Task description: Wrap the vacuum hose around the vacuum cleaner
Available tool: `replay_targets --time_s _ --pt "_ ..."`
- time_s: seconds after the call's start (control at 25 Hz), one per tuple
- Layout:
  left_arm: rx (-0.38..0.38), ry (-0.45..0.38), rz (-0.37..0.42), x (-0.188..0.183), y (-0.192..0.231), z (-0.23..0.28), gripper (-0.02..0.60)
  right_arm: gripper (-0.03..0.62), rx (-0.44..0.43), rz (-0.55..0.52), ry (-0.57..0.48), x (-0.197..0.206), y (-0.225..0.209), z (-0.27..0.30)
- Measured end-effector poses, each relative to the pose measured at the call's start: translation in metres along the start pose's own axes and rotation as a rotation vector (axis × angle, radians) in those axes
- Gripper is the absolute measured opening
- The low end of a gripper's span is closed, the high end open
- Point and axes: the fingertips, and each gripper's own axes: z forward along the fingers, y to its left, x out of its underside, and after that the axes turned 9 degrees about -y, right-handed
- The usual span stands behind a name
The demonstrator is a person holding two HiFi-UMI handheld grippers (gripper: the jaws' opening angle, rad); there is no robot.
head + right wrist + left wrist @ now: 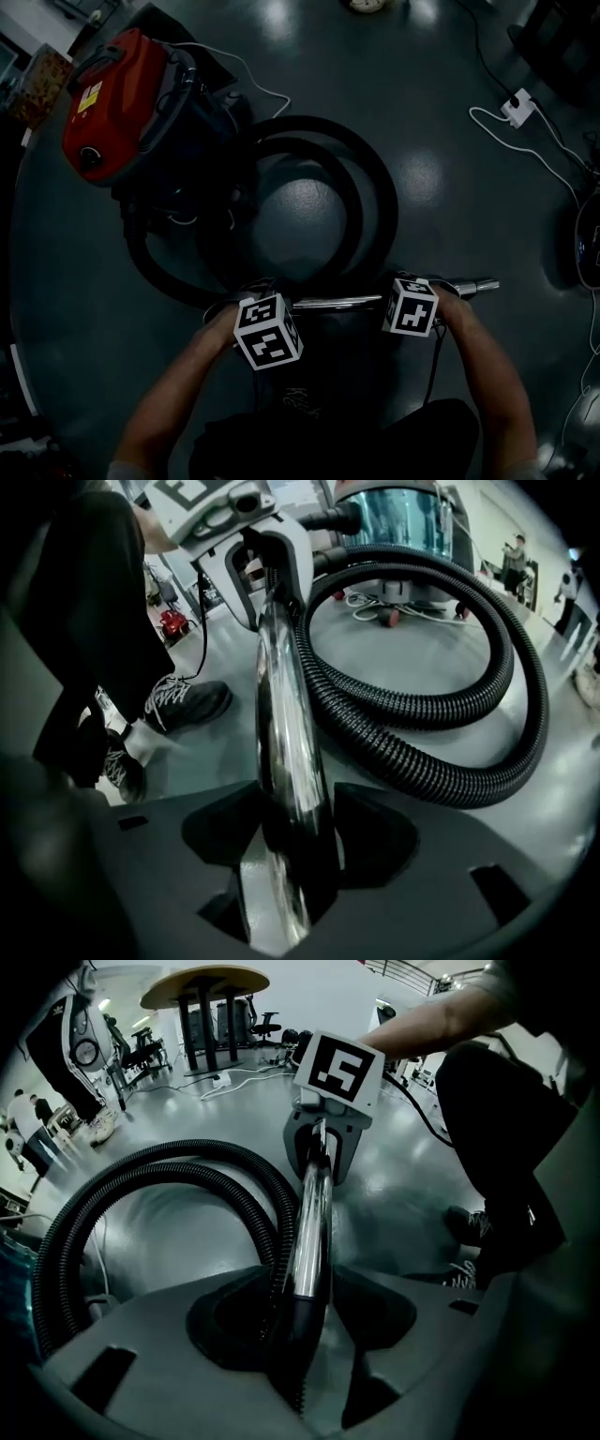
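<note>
My left gripper (302,1321) and right gripper (298,841) straddle one chrome metal tube (337,302) — jaws apart, unclamped; one black ribbed hose (375,187) coils mid-frame, one red vacuum cleaner (117,103) upper left.

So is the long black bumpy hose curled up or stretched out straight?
Curled up: the black ribbed hose lies in round loops on the grey floor beside the red vacuum cleaner.
</note>
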Motion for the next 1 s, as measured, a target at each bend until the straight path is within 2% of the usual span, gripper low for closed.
replay_targets --time_s 0.32,0.44,0.64,0.84,0.88,1.0 --pt "0.006 -0.051 -0.046 -0.017 0.002 -0.006 0.219 0.216 0.061 0.059 -0.098 -0.007 -0.004 -0.049" --pt "0.001 -0.072 -0.043 -0.03 0.004 -0.017 0.219 0.216 0.122 0.085 -0.166 -0.022 -0.007 -0.067" --pt "-0.062 -0.134 -0.051 -0.059 0.012 -0.054 0.219 0.21 0.164 0.122 -0.255 -0.047 0.0 -0.106" --pt "-0.122 -0.229 -0.092 -0.105 0.01 -0.105 0.137 0.024 0.313 0.101 -0.323 -0.076 0.019 -0.168" --pt "-0.128 -0.237 -0.096 -0.113 0.006 -0.117 0.1 0.005 0.329 0.118 -0.346 -0.084 0.025 -0.18" --pt "-0.138 -0.25 -0.089 -0.14 -0.01 -0.154 0.008 0.005 0.359 0.198 -0.409 -0.104 0.047 -0.22"
